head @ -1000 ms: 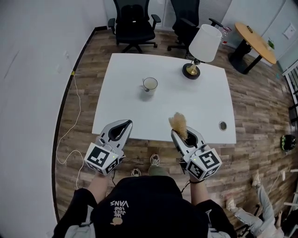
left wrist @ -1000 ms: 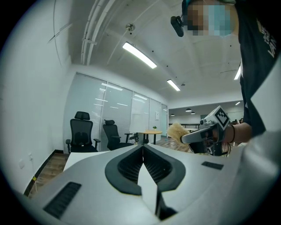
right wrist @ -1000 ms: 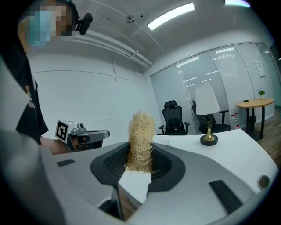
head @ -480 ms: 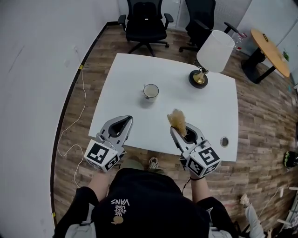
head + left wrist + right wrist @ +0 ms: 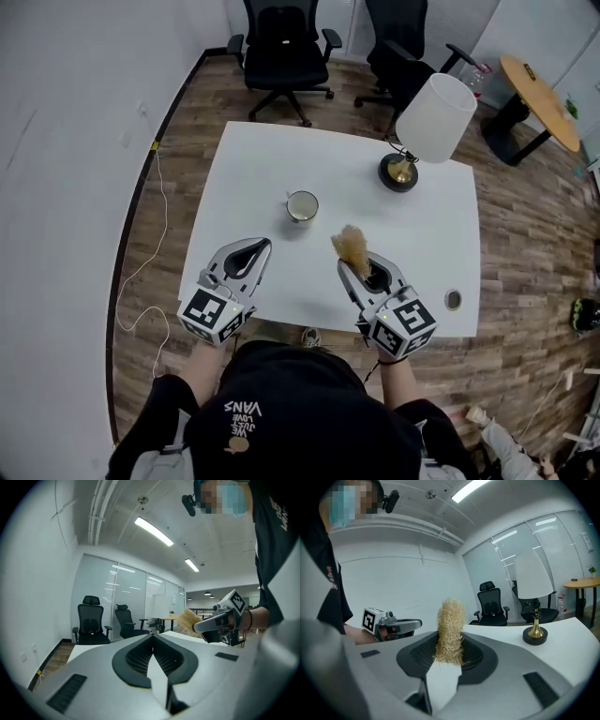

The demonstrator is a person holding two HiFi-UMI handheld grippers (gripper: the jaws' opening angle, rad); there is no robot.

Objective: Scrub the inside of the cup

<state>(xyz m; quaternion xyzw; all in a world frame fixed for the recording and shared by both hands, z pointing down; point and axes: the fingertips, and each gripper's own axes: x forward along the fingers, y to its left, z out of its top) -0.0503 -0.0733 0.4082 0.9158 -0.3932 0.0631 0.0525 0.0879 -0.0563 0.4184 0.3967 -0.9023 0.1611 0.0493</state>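
Observation:
A white cup (image 5: 302, 205) with a dark rim stands upright near the middle of the white table (image 5: 244, 159). My right gripper (image 5: 349, 267) is shut on a tan fibrous scrubber (image 5: 352, 245), whose tuft (image 5: 450, 631) sticks up past the jaw tips. It hovers over the table's near half, short of the cup and to its right. My left gripper (image 5: 260, 246) is shut with nothing in it, over the near left part of the table, below the cup. In the left gripper view the closed jaws (image 5: 153, 637) hide the cup.
A lamp (image 5: 432, 111) with a white shade and a brass and black base (image 5: 399, 172) stands at the table's far right. A round cable hole (image 5: 453, 300) sits near the right front corner. Two black office chairs (image 5: 281, 47) stand beyond the table. A cable (image 5: 141, 272) runs along the floor at the left.
Both grippers have moved forward over the table's near edge toward the cup. The right one keeps its hold on the scrubber; the left stays shut.

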